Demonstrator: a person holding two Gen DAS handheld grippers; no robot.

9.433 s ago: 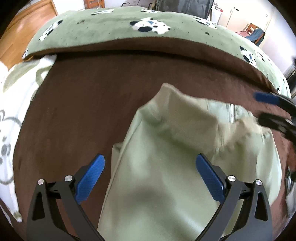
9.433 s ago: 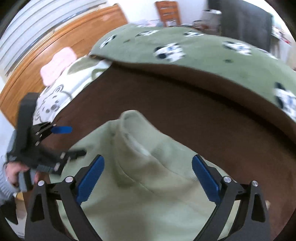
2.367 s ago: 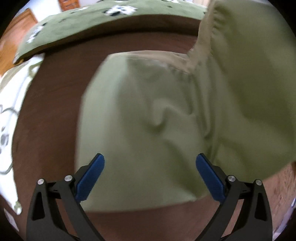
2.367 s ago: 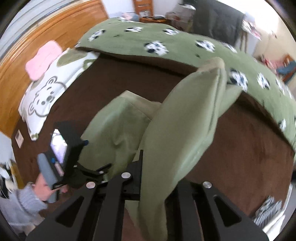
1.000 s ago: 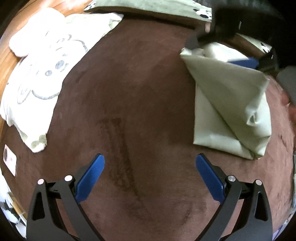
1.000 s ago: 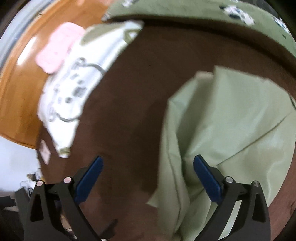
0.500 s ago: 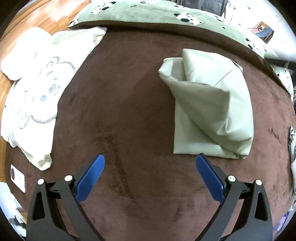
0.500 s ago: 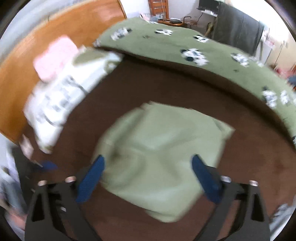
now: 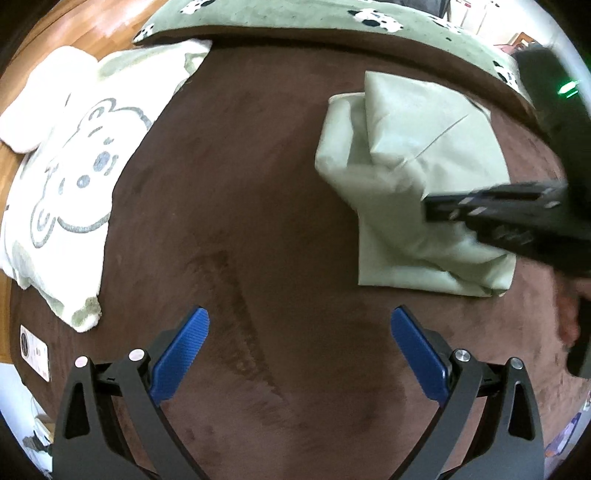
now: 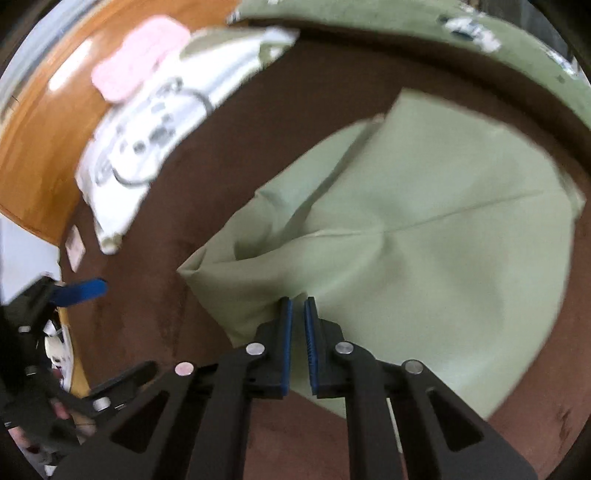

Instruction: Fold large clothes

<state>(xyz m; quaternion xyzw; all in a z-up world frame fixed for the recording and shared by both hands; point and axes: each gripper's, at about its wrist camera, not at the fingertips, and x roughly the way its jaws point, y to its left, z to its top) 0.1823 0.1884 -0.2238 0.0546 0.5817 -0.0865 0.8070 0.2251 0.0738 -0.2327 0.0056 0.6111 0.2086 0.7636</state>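
A pale green garment point(image 9: 417, 173) lies folded in a thick bundle on the brown bed cover point(image 9: 240, 221). It fills the right wrist view point(image 10: 424, 236). My left gripper point(image 9: 300, 347) is open and empty, held above bare cover to the near left of the garment. My right gripper point(image 10: 298, 310) has its jaws nearly together just above the garment's near edge, with no cloth seen between them. It shows from the side in the left wrist view point(image 9: 495, 210), over the garment. The left gripper's blue pad point(image 10: 79, 290) shows in the right wrist view.
A white bear-print pillow point(image 9: 62, 177) and a pink pillow point(image 10: 138, 57) lie at the left by the wooden headboard point(image 10: 33, 140). A green panda-print duvet point(image 9: 332, 18) is folded back along the far side of the cover.
My right gripper has shut and come down over the garment's near edge, and now crosses the left wrist view. The left gripper stays open, a little closer to the bed.
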